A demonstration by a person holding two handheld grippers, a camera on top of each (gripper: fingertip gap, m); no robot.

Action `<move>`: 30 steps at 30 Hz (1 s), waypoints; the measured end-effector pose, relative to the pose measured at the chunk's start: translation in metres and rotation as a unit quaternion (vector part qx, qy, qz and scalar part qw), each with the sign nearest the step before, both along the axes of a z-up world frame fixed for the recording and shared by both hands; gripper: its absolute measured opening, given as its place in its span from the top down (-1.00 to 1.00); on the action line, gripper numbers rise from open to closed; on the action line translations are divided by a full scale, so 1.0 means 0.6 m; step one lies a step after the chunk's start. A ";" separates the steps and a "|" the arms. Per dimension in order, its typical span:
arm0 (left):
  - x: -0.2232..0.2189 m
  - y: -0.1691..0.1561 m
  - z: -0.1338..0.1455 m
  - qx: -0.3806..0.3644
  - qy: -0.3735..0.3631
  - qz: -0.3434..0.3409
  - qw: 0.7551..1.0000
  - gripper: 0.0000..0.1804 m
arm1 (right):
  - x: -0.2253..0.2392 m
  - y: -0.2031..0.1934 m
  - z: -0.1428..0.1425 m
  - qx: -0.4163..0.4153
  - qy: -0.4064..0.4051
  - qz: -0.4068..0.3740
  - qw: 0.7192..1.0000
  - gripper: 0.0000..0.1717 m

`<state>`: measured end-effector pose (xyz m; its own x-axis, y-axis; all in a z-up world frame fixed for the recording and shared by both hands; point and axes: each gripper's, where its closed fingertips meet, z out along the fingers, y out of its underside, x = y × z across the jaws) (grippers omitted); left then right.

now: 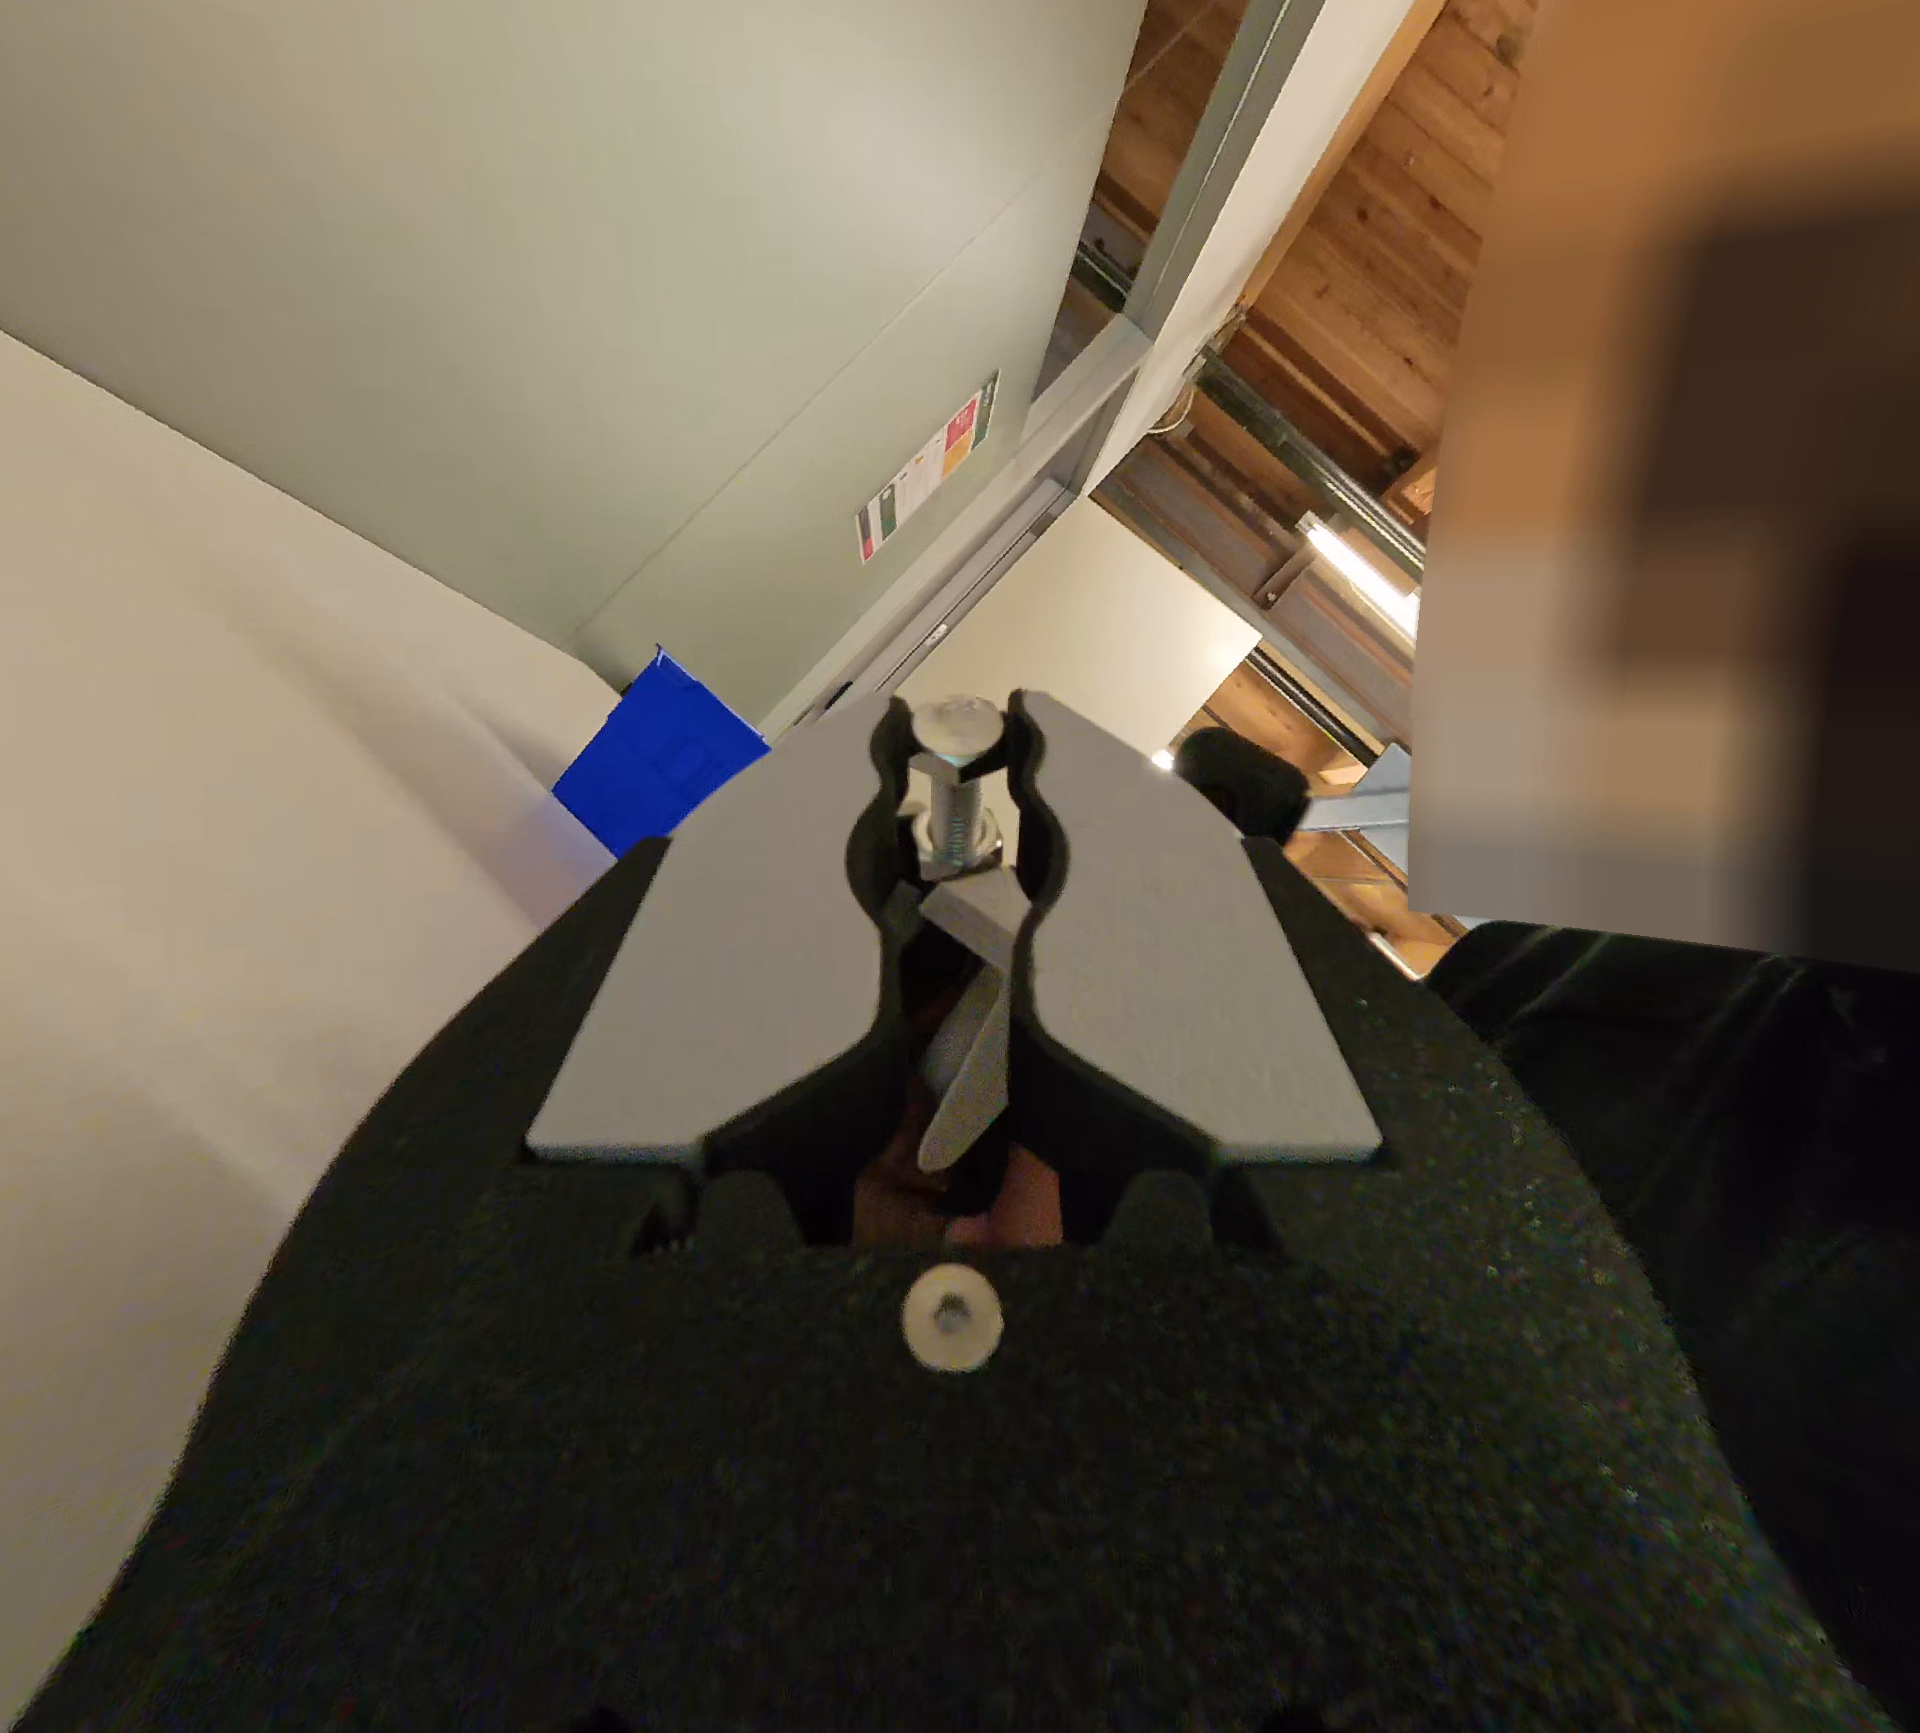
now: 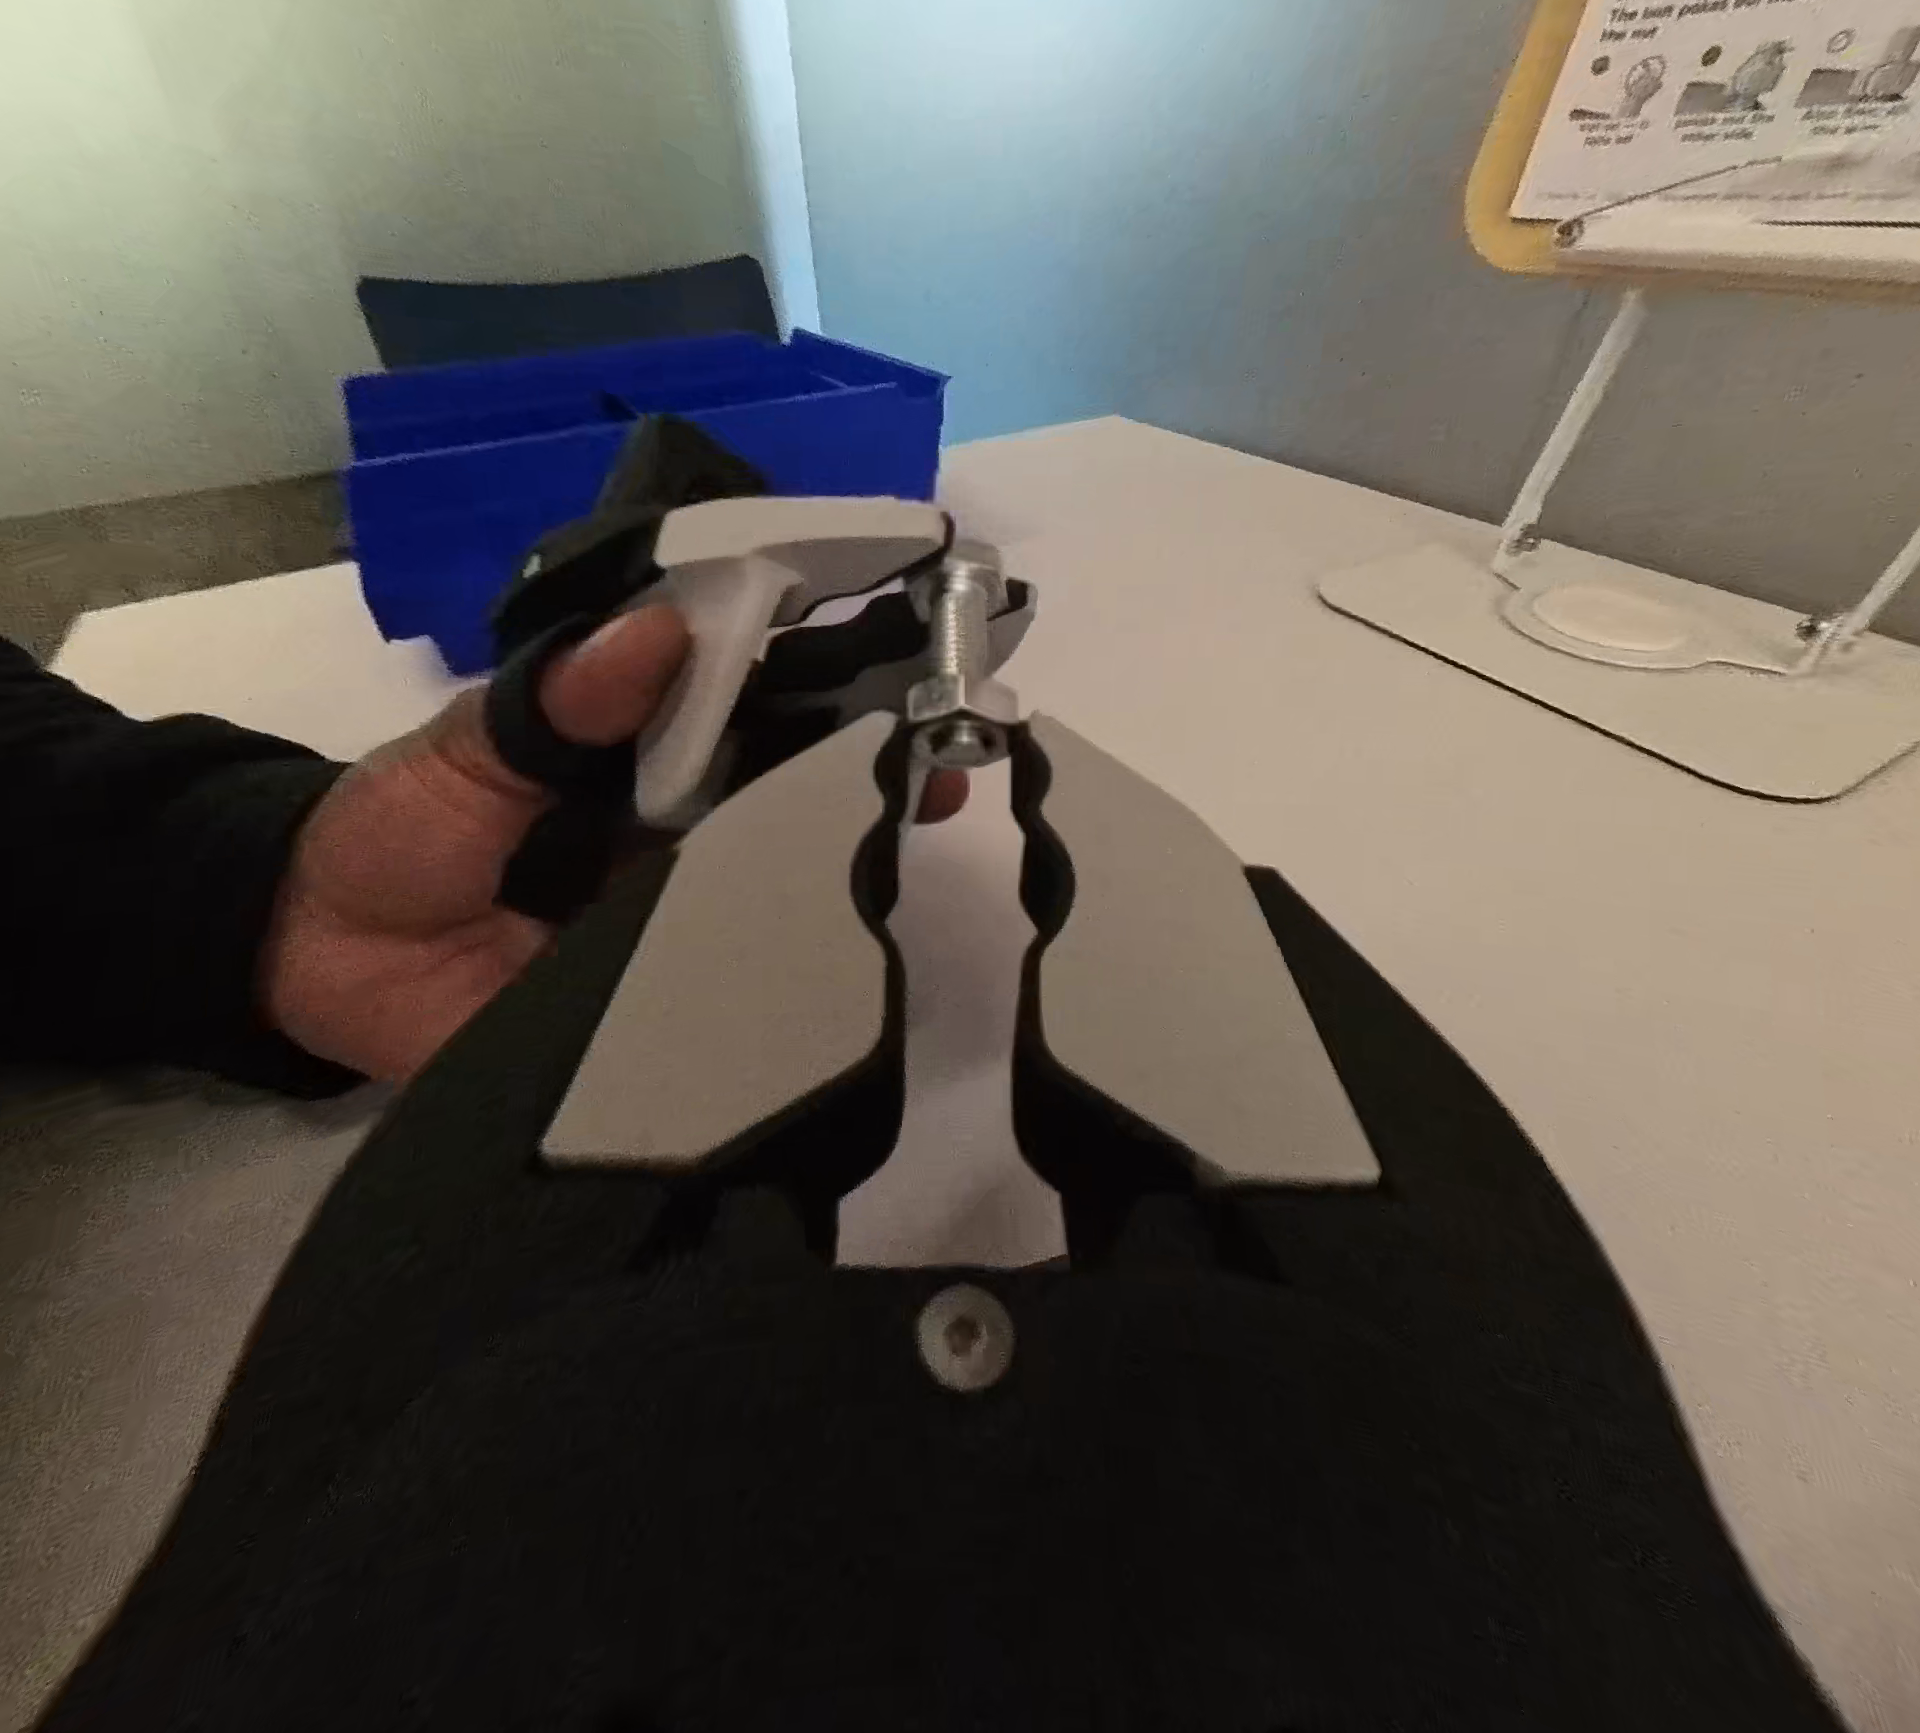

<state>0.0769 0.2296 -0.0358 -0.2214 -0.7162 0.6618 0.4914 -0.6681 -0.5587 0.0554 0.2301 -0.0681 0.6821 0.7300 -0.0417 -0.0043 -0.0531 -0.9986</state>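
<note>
Left claw [image 2: 971, 587] clamped on bolt [image 2: 951, 634] head, held above white surface [image 2: 1299, 852]. Right claw [image 2: 961, 743] closed on nut [image 2: 951, 709] at thread end. Blue bin [image 2: 644, 478] far left. Judged step: turning nut; next calls for steady counter-hold

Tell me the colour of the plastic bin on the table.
Blue; the plastic bin shows best in the right wrist view.
</note>
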 end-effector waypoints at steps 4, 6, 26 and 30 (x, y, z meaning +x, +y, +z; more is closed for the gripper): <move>-0.002 -0.002 0.002 0.001 -0.009 -0.006 1.000 0.81 | -0.012 -0.010 0.004 -0.130 0.126 0.105 0.978 0.79; -0.004 -0.003 0.004 0.001 -0.016 -0.010 1.000 0.81 | -0.018 -0.019 0.011 -0.241 0.241 0.194 0.920 0.79; -0.001 -0.001 0.001 -0.004 -0.005 -0.012 1.000 0.81 | -0.002 -0.005 0.003 0.030 -0.011 0.010 0.999 0.77; -0.004 -0.002 0.003 -0.002 -0.011 -0.017 1.000 0.81 | -0.014 -0.016 0.010 -0.151 0.153 0.136 0.967 0.77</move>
<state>0.0743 0.2287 -0.0339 -0.2602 -0.7054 0.6594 0.4815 -0.6867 -0.5446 0.0472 0.2204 -0.0619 0.3890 0.8033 -0.4511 -0.2423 -0.3832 -0.8913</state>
